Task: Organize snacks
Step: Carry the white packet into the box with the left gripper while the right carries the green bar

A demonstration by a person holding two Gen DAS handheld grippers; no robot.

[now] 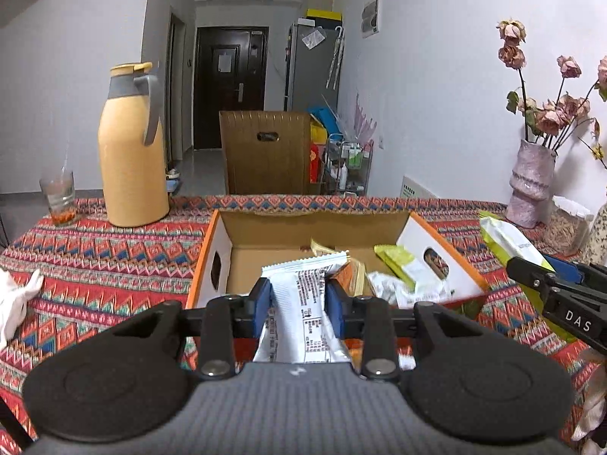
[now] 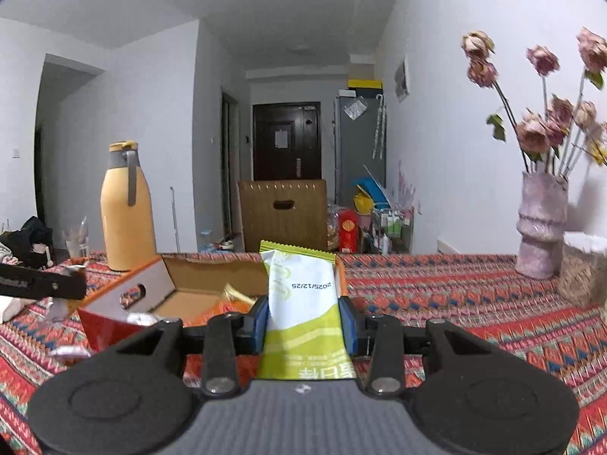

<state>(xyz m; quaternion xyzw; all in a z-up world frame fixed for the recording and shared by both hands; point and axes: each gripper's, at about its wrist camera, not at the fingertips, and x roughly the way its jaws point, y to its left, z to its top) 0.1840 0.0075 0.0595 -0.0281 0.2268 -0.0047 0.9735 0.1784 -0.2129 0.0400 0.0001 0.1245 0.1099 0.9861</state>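
Observation:
An open cardboard box (image 1: 265, 227) with orange edges sits on the patterned tablecloth and holds several snack packets (image 1: 402, 265). My left gripper (image 1: 297, 297) is shut on a white snack packet (image 1: 303, 303) with black print, held just in front of the box's near wall. My right gripper (image 2: 305, 322) is shut on a green and white snack packet (image 2: 303, 295), held up to the right of the box (image 2: 151, 284). In the left wrist view the right gripper (image 1: 546, 284) and its green packet (image 1: 508, 242) show at the right edge.
A yellow thermos jug (image 1: 131, 159) and a drinking glass (image 1: 58, 197) stand at the table's back left. A pink vase (image 1: 531, 185) of dried roses stands at the back right. White cloth (image 1: 15, 299) lies at the left edge. A wooden chair back (image 1: 265, 151) rises behind the table.

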